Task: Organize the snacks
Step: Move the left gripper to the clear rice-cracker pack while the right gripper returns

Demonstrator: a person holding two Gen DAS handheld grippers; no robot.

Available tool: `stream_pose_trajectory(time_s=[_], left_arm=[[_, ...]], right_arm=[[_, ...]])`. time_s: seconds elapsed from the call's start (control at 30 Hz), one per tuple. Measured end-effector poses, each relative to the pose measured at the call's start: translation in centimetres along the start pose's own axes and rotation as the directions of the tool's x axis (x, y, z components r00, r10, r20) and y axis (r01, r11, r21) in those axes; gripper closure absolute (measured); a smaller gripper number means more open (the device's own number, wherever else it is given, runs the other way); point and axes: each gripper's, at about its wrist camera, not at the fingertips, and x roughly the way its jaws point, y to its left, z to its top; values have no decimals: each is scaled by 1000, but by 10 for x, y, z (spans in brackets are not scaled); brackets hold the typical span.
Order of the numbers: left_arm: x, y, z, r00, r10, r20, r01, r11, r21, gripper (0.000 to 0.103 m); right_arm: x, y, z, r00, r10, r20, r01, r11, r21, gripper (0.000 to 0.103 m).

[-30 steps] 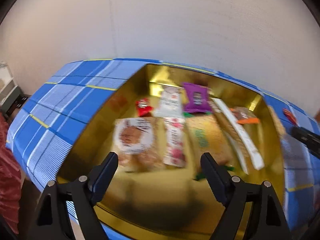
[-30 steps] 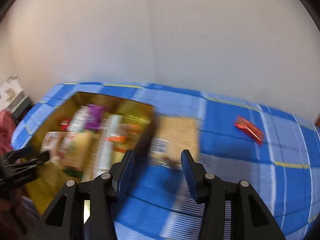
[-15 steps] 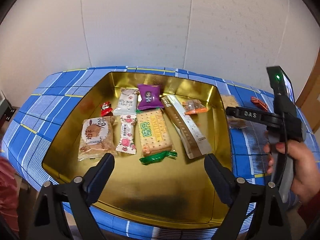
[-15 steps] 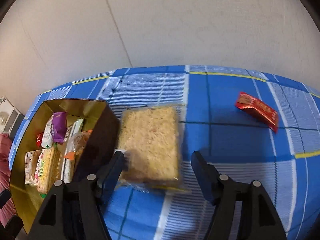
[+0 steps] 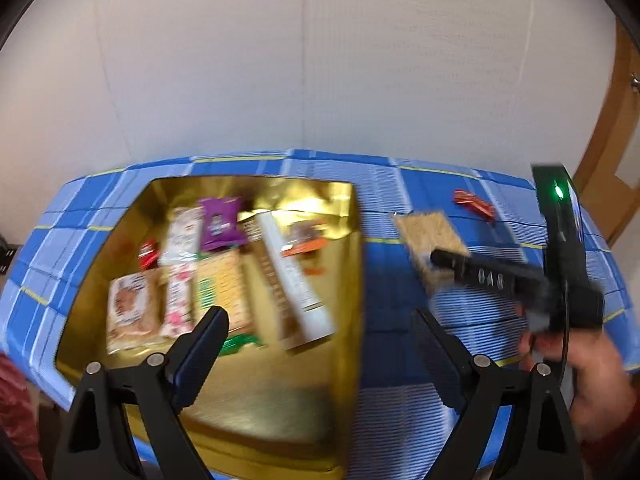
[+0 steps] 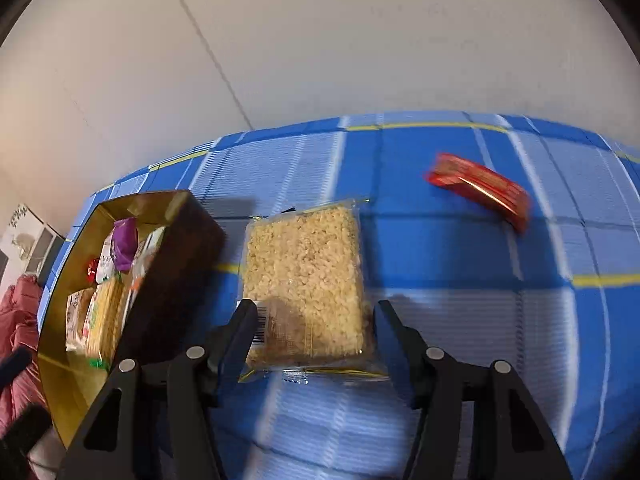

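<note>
Gold tin (image 5: 352,280): on blue checked tablecloth (image 6: 460,240), lid off.
Tin contents: purple packet (image 5: 221,224), long white bar (image 5: 294,280), green-print cracker pack (image 5: 220,292), round-label cake pack (image 5: 130,312), small red sweet (image 5: 148,254); others blurred.
Rice cake pack (image 6: 304,280): on cloth, just beside tin.
Red wrapper (image 6: 480,190): on cloth, well apart.
Right gripper (image 6: 312,330): spread wide, straddling pack's near end, not clamped.
Left gripper (image 5: 320,344): wide apart, empty, above tin's right wall.

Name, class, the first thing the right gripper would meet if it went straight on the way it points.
The clear-wrapped rice cracker pack. It lies flat on the blue checked cloth, between the open fingers of the right gripper, apparently not yet gripped; depth is unclear.
</note>
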Motion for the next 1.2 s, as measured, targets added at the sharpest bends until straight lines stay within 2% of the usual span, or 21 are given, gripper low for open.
stream_pose_trajectory(time_s=[0.1, 0.2, 0.3, 0.4, 0.47, 0.53, 0.63, 0.73, 0.8, 0.9, 1.03, 1.13, 1.2], left_arm=[[13, -22, 10, 1000, -18, -26, 18, 1000, 4, 9], [27, -44, 18, 998, -30, -51, 31, 999, 11, 9], [43, -67, 26, 997, -27, -78, 29, 999, 21, 9], [65, -89, 34, 993, -11, -117, 15, 999, 28, 8], [79, -101, 39, 990, 12, -139, -6, 999, 38, 2], [93, -113, 44, 988, 27, -150, -20, 999, 45, 2], [109, -124, 50, 987, 20, -157, -14, 999, 44, 1], [126, -130, 52, 981, 67, -180, -57, 997, 61, 1], [135, -130, 50, 978, 73, -195, -63, 996, 55, 1], [135, -125, 47, 987, 16, -160, -12, 1000, 22, 4], [131, -123, 40, 989, -79, -128, 81, 997, 7, 27], [129, -117, 36, 986, -118, -119, 116, 993, -22, 28], [131, -114, 36, 978, -159, -133, 152, 987, -58, 23]], right_arm=[[-15, -23, -15, 997, 66, 28, -67, 997, 44, 42], [-36, -51, -26, 984, 117, 136, -134, 982, 129, 42], [-57, -80, -35, 967, 96, 235, -147, 966, 213, 42], [-73, -97, -41, 952, -5, 307, -63, 975, 213, 42], [-78, -102, -42, 947, -53, 318, -17, 977, 212, 42], [-81, -106, -43, 943, -74, 325, 4, 977, 213, 39], [-76, -113, -45, 951, -54, 304, -22, 970, 241, 38], [-74, -113, -48, 956, -42, 290, -35, 966, 256, 38], [-73, -117, -49, 956, -49, 288, -33, 962, 272, 38], [-75, -125, -52, 956, -56, 289, -35, 954, 299, 38], [-76, -133, -51, 954, -46, 296, -57, 942, 330, 38], [-76, -135, -53, 954, -40, 297, -68, 936, 347, 38], [-77, -135, -54, 954, -31, 299, -82, 931, 355, 38]])
